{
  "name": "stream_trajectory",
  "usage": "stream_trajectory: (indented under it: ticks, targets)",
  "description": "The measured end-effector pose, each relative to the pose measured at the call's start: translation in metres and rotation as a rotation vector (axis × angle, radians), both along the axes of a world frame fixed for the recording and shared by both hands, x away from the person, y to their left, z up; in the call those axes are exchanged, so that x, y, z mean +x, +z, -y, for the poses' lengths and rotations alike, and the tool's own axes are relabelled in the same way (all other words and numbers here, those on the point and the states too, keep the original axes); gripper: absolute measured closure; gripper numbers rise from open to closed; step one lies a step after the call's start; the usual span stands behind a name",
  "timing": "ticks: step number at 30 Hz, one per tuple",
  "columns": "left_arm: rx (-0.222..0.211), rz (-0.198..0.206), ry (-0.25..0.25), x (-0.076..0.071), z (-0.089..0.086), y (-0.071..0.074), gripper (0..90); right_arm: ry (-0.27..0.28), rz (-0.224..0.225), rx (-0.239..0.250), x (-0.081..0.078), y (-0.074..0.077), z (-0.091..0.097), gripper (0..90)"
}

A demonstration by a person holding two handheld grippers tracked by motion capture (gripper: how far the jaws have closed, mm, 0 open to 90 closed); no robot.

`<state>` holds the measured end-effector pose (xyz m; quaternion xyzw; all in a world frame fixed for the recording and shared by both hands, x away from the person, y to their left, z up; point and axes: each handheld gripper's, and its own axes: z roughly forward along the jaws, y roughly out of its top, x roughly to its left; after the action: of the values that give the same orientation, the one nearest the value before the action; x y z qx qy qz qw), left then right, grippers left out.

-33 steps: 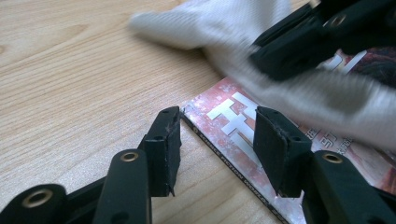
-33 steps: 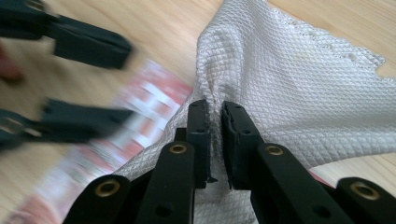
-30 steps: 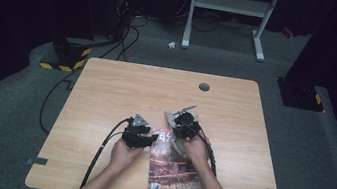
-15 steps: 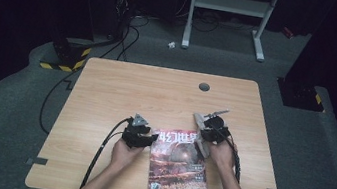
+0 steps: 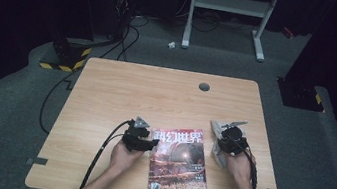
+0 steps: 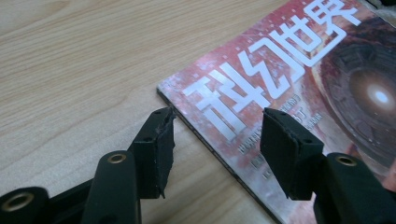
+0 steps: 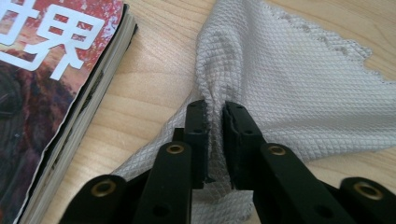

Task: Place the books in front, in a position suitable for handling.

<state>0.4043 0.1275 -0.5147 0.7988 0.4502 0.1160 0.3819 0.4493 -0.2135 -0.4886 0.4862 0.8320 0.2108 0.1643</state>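
Observation:
A red magazine (image 5: 179, 164) with white characters on its cover lies flat near the table's front edge, also seen in the left gripper view (image 6: 299, 70) and the right gripper view (image 7: 32, 70). My left gripper (image 5: 154, 144) is at the magazine's upper left corner. Its jaws have just been opening, and they stand open (image 6: 217, 126) astride the spine edge without pressing on it. To the magazine's right, my right gripper (image 5: 225, 141) pinches a fold of a grey woven cloth (image 7: 289, 79). These jaws (image 7: 215, 109) have just eased apart a little, and the fold still sits between the pads.
The wooden table (image 5: 156, 97) has a round grey grommet (image 5: 204, 86) at its far edge. Cables (image 5: 55, 93) trail across the floor on the left beside a black-and-yellow striped base (image 5: 62, 61). A white frame (image 5: 229, 12) stands behind the table.
My right gripper carried the cloth rightward off the magazine cover onto the table beside it, leaving the cover uncovered. My left hand stayed at the magazine's corner.

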Motion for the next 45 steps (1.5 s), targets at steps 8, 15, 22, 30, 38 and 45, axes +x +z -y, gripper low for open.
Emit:
stream_trajectory:
  ticks: [8, 15, 22, 30, 38, 45]
  targets:
    - [0.035, -0.019, -0.025, -0.013, 0.004, 0.006, 43.6, 0.093, 0.065, 0.069, -0.023, 0.017, -0.016, 69.0]
    - [0.050, -0.044, -0.036, -0.021, 0.007, 0.005, 43.3, 0.161, 0.056, 0.113, -0.037, 0.020, -0.028, 64.6]
    - [0.055, -0.055, -0.046, -0.025, 0.010, 0.004, 43.2, 0.196, -0.004, 0.106, -0.041, 0.007, -0.038, 62.8]
    - [0.050, -0.049, -0.050, -0.023, 0.011, 0.003, 43.5, 0.210, -0.045, 0.091, -0.039, -0.002, -0.045, 61.7]
    - [0.052, -0.049, -0.052, -0.022, 0.013, 0.003, 43.9, 0.181, -0.057, 0.095, -0.039, -0.001, -0.037, 57.5]
    - [0.055, -0.048, -0.052, -0.019, 0.016, 0.003, 44.4, 0.171, -0.094, 0.108, -0.037, -0.002, -0.035, 54.9]
